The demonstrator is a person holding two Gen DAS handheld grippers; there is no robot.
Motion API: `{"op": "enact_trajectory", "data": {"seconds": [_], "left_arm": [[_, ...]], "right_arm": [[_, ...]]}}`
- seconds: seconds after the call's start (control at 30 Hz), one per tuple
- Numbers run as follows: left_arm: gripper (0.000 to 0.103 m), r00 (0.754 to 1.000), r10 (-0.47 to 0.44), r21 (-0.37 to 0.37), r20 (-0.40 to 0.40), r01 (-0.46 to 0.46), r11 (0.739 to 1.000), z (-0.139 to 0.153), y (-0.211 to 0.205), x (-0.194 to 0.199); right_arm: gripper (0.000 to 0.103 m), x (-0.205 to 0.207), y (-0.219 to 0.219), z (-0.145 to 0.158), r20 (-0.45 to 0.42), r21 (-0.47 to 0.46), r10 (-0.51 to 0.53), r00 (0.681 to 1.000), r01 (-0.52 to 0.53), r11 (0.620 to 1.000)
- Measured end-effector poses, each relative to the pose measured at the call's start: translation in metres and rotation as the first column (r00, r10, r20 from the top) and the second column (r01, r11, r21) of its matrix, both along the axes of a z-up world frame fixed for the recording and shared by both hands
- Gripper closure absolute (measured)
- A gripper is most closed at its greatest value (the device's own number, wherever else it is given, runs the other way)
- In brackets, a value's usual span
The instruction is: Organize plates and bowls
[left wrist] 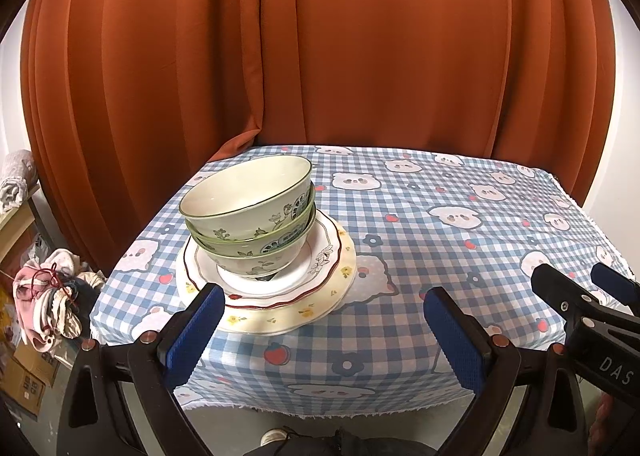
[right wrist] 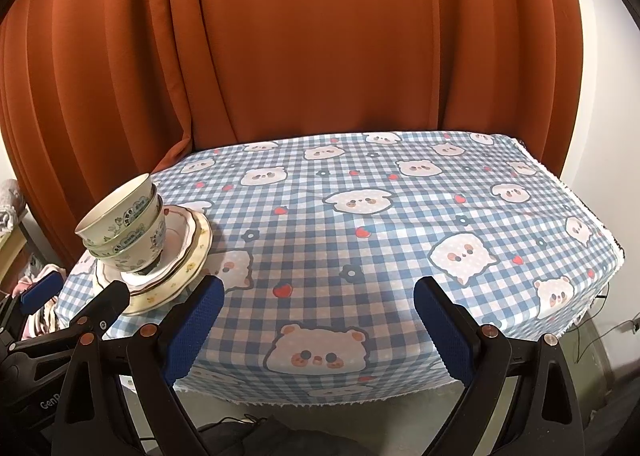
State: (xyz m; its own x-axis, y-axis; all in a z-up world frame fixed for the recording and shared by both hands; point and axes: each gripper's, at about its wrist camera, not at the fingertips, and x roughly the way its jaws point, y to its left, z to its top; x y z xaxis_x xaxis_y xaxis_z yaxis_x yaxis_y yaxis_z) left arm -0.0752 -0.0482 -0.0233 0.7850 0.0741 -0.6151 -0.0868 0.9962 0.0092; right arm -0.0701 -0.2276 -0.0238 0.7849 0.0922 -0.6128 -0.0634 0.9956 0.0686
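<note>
Three nested cream-and-green floral bowls point(left wrist: 250, 216) stand tilted on a stack of plates point(left wrist: 316, 296): a white plate with a red wavy rim on a larger cream plate with yellow flowers. The stack sits near the table's front left corner. In the right wrist view the bowls point(right wrist: 128, 224) and plates point(right wrist: 192, 248) lie at the far left. My left gripper point(left wrist: 326, 312) hovers open just in front of the plates, holding nothing. My right gripper point(right wrist: 320, 304) is open over the bare cloth, empty; its fingers point(left wrist: 560, 288) show at the right in the left wrist view.
A blue checked tablecloth with bear prints point(right wrist: 360, 216) covers the table. An orange curtain point(left wrist: 320, 56) hangs close behind it. Left of the table, on the floor, lie a heap of clothes point(left wrist: 48, 304) and cardboard boxes point(left wrist: 28, 384).
</note>
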Motion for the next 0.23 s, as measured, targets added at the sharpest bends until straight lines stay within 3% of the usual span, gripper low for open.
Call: {"op": "enact_trajectory", "data": {"seconds": [0.23], "left_arm": [[0.002, 1.000, -0.003, -0.001, -0.001, 0.003, 1.000, 0.0003, -0.0005, -0.0003]], "right_arm": [[0.006, -0.0001, -0.0005, -0.0002, 0.000, 0.001, -0.001, 1.000, 0.001, 1.000]]}}
